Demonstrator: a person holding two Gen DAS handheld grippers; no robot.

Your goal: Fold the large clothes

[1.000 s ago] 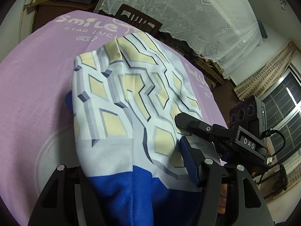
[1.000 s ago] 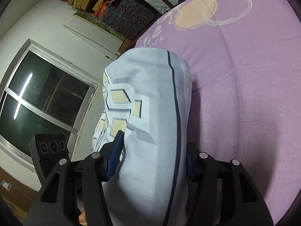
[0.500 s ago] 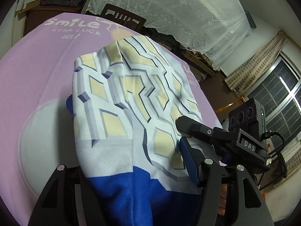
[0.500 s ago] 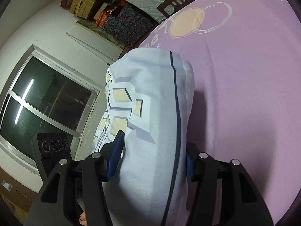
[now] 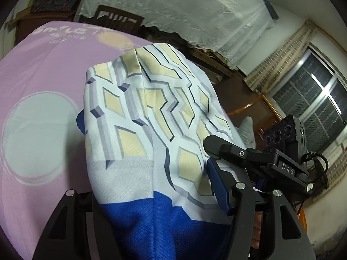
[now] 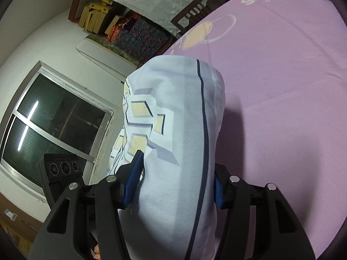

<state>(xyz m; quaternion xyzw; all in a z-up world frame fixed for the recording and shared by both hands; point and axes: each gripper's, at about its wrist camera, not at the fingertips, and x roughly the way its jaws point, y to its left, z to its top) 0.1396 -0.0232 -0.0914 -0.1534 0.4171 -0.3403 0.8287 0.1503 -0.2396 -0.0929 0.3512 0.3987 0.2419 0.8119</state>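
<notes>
A large pale-blue garment (image 5: 147, 117) with a yellow and grey geometric print and a royal-blue band hangs from both grippers above the purple sheet (image 5: 32, 69). My left gripper (image 5: 149, 177) is shut on its blue-banded edge; the cloth drapes over the jaws and hides the left finger. My right gripper (image 6: 173, 177) is shut on a plainer part of the garment (image 6: 180, 119), which bulges up between its blue pads (image 6: 133, 179). The other gripper's black body (image 5: 260, 162) shows at the right of the left wrist view.
The purple sheet (image 6: 282, 86) carries white "Smile" lettering and circle prints. A dark wooden chair back (image 5: 119, 21) and lace-covered furniture (image 5: 184, 6) stand beyond it. Windows (image 6: 54, 125) and stacked boxes (image 6: 138, 36) line the walls.
Both grippers have lifted and tilted with the garment still held; the sheet's lettering has slid away in both views and more of the room shows.
</notes>
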